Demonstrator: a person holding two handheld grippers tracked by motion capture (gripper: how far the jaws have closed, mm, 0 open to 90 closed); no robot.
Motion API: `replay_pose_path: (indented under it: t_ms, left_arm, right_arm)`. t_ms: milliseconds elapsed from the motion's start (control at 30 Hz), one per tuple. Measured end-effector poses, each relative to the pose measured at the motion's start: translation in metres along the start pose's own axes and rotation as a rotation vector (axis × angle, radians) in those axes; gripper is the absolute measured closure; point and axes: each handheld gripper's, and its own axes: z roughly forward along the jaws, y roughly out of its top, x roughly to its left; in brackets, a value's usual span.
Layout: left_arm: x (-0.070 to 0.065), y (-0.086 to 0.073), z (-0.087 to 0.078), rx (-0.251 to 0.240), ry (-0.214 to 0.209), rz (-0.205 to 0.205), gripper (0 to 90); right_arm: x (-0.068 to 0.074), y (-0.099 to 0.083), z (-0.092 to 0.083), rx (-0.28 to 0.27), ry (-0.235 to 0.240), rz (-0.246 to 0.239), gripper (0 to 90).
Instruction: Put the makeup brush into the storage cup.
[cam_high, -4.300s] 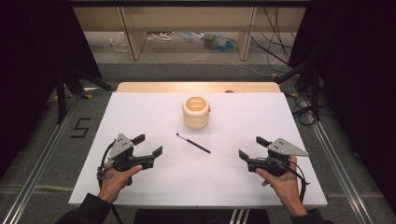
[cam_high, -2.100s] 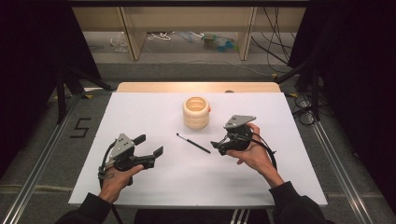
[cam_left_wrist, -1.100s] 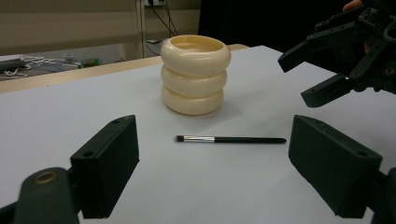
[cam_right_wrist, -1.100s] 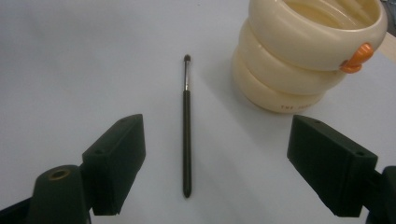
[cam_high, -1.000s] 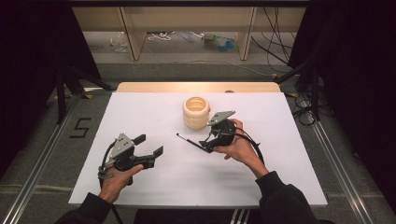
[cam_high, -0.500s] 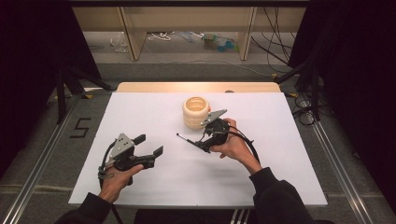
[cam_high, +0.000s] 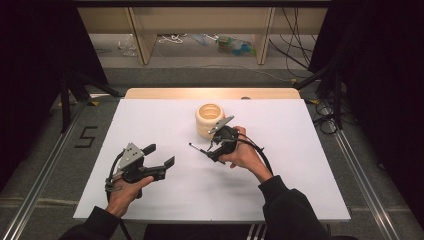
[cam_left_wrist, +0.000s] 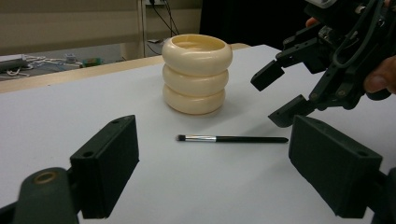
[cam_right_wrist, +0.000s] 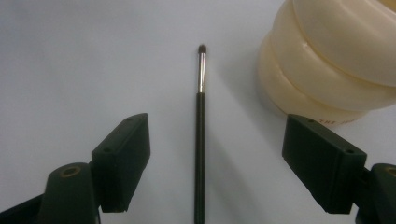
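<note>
1. I have the right gripper (cam_high: 214, 150) near the middle of the desk (cam_high: 320, 165), its jaws spread wide and holding nothing, lowered over the handle end of the makeup brush (cam_right_wrist: 200, 135).
2. In the right gripper view the brush runs straight up the gap between my two pads, bristles away from me. I judge that I line up this way so the pads can close across the thin handle rather than along it.
3. The brush lies flat on the white desk, just in front of the cream ribbed holder (cam_high: 209, 119), near it but not touching. The holder stands upright toward the far edge, open mouth up, which I take as the place the brush is meant to go.
4. My left gripper (cam_high: 162, 160) sits toward the near left part of the desk, jaws wide and empty, resting low and pointed at the brush and holder. It looks parked there to keep clear of the right hand's work.
5. Small dark print runs along the holder's bottom ring in the right gripper view. I can make out "THE" and little more.
6. A "5" (cam_high: 85, 137) is marked on the floor beyond the desk's left edge.
</note>
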Motion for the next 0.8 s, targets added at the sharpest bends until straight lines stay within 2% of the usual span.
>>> replay_pose_path:
  t_ms: [167, 267, 367, 800]
  left_arm:
    - [0.0, 0.0, 0.0, 0.002, 0.001, 0.006, 15.8]
    - [-0.001, 0.0, 0.0, 0.0, 0.0, -0.004, 15.8]
    - [-0.001, 0.0, 0.0, 0.001, 0.0, -0.003, 15.8]
    - [-0.001, 0.0, 0.0, 0.002, 0.0, -0.004, 15.8]
  right_arm:
    - [0.0, 0.004, 0.006, 0.028, 0.013, -0.005, 25.0]
    - [0.001, 0.007, 0.008, 0.042, 0.01, -0.008, 25.3]
    - [0.0, 0.01, 0.011, 0.052, 0.013, -0.025, 25.4]
    - [-0.002, 0.019, 0.018, 0.118, 0.029, -0.03, 27.9]
